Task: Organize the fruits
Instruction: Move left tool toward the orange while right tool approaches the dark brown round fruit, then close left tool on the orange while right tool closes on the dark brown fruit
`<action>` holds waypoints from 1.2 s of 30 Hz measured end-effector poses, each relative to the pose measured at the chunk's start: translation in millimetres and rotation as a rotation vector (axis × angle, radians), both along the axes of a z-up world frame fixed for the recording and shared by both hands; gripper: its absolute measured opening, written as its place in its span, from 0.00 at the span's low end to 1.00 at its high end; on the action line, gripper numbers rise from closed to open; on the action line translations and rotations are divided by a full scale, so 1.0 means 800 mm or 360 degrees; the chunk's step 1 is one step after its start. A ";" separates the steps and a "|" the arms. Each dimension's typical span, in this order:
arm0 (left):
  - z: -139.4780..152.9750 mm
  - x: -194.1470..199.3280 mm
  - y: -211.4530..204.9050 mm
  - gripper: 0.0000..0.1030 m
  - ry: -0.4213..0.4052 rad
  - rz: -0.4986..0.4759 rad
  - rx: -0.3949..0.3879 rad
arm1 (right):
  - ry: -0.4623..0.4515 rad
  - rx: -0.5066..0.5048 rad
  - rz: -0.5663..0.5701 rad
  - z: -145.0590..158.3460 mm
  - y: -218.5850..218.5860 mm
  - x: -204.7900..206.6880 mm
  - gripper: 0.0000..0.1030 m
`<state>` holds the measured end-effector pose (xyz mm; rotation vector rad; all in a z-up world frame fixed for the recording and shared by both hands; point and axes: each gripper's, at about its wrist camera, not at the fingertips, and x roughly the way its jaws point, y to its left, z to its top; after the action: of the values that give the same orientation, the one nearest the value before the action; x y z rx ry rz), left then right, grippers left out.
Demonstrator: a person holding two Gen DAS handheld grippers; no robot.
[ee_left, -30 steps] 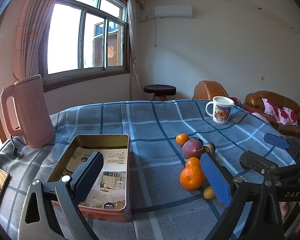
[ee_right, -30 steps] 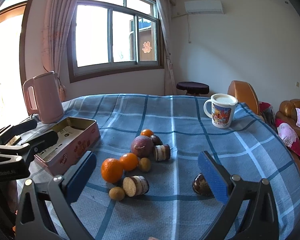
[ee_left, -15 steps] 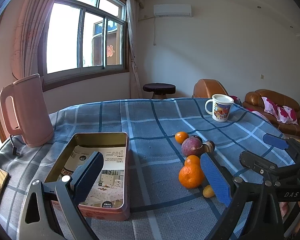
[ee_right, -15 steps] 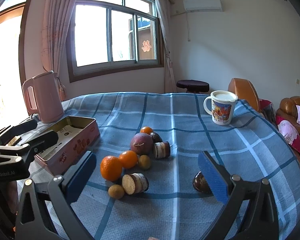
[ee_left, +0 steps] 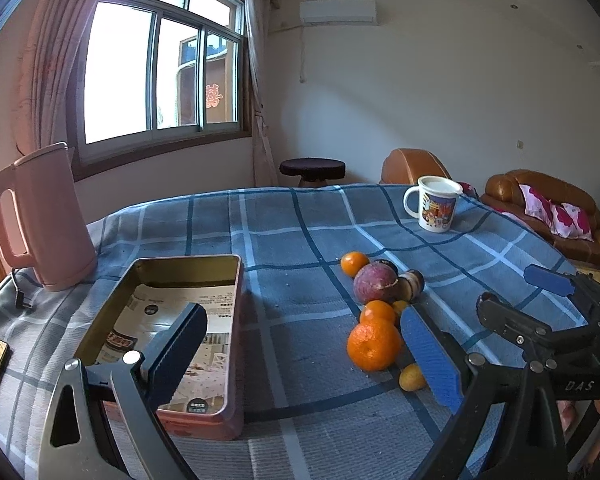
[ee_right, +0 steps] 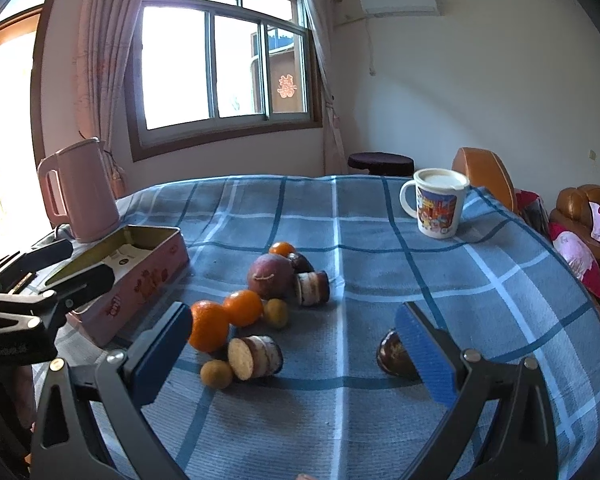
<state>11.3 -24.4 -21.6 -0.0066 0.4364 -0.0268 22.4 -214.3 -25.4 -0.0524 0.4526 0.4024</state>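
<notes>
Both grippers have eased back and a little upward over the last second, so the fruit sits slightly farther from my cameras than before; nothing on the bench itself has shifted.

My left gripper (ee_left: 300, 354) hangs spread wide with nothing between its pads, and my right gripper (ee_right: 296, 354) is just as wide and equally empty.

Taking the passion fruit (ee_right: 270, 276) as my landmark: a small tangerine (ee_right: 282, 249) lies just behind it, and a dark chestnut-like piece (ee_right: 300, 262) touches its right rear. A cut brown-and-white roll (ee_right: 312, 287) rests against its right front. In front of it sit a mid-sized tangerine (ee_right: 243, 307) and, touching that, the large orange (ee_right: 208, 326), with a small yellow-green fruit (ee_right: 276, 313) just beside them. Nearer me lie a second cut roll (ee_right: 254, 358) and another small yellow fruit (ee_right: 217, 374). A dark shelled piece (ee_right: 392, 356) lies well to the right front, partly behind my right pad.

Left of the passion fruit stands the open pink tin (ee_left: 236, 280), holding only printed paper. Behind the tin is the pink kettle (ee_left: 40, 216). Far behind and right of the fruit stands a lidded mug (ee_right: 438, 202) on the blue checked bench (ee_right: 380, 240).
</notes>
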 end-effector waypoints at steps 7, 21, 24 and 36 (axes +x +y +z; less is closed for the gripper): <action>-0.015 0.018 -0.014 0.96 0.0066 -0.0053 0.0009 | 0.0061 0.0012 -0.0095 -0.018 -0.022 0.019 1.00; -0.054 0.075 -0.039 0.95 0.0377 -0.0251 -0.0056 | 0.0282 -0.0022 -0.0284 -0.044 -0.061 0.076 0.94; -0.057 0.082 -0.039 0.78 0.0424 -0.0272 -0.0095 | 0.0371 -0.0046 -0.0287 -0.051 -0.060 0.087 0.83; -0.074 0.100 -0.034 0.49 0.0594 -0.0380 -0.0291 | 0.0572 -0.0054 -0.0205 -0.070 -0.057 0.111 0.55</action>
<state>91.6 -51.4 -80.8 -0.1409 0.8051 -0.3042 110.9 -259.6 -81.4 0.0173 0.8133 0.2769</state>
